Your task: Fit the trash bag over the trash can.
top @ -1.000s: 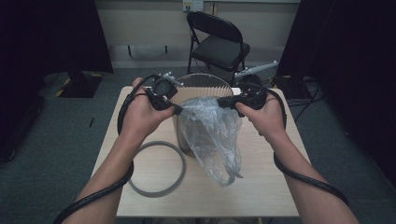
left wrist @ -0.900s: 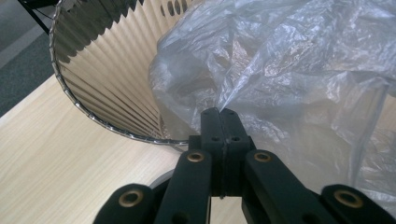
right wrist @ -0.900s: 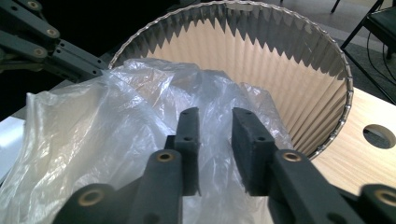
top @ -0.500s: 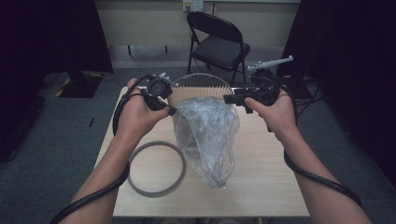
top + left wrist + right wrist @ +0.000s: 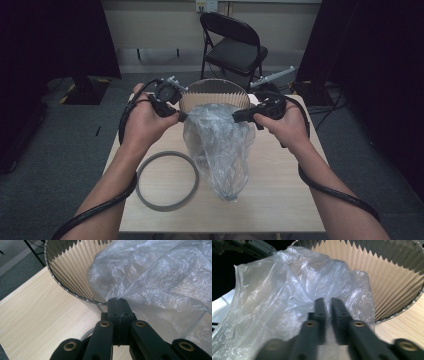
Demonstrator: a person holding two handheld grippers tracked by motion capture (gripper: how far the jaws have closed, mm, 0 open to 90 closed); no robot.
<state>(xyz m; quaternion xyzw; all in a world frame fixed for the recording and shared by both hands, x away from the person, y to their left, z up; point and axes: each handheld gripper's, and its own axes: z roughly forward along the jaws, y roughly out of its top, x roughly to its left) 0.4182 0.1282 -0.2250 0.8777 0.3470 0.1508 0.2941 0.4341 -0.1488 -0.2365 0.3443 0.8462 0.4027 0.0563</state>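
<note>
A clear plastic bag (image 5: pixel 220 150) hangs in front of a round bin (image 5: pixel 215 90) with pleated walls at the back of the table. My left gripper (image 5: pixel 181 117) is shut on the bag's left top edge; the left gripper view shows the film (image 5: pixel 162 277) pinched at the gripper (image 5: pixel 117 300), beside the bin's rim (image 5: pixel 72 272). My right gripper (image 5: pixel 236 118) is at the bag's right top edge. In the blurred right gripper view its jaws stand a little apart, the gripper (image 5: pixel 327 301) up against the crumpled bag (image 5: pixel 287 290), with the bin (image 5: pixel 392 285) behind.
A grey ring (image 5: pixel 167 181) lies flat on the wooden table (image 5: pixel 280 200) at the front left, under my left forearm. A black folding chair (image 5: pixel 235 45) stands on the floor beyond the table. Cables trail from both grippers along my arms.
My right gripper swung out to the right, then came back in and down to the bag's top edge. The bag's mouth has spread wider. The left gripper has kept its hold.
</note>
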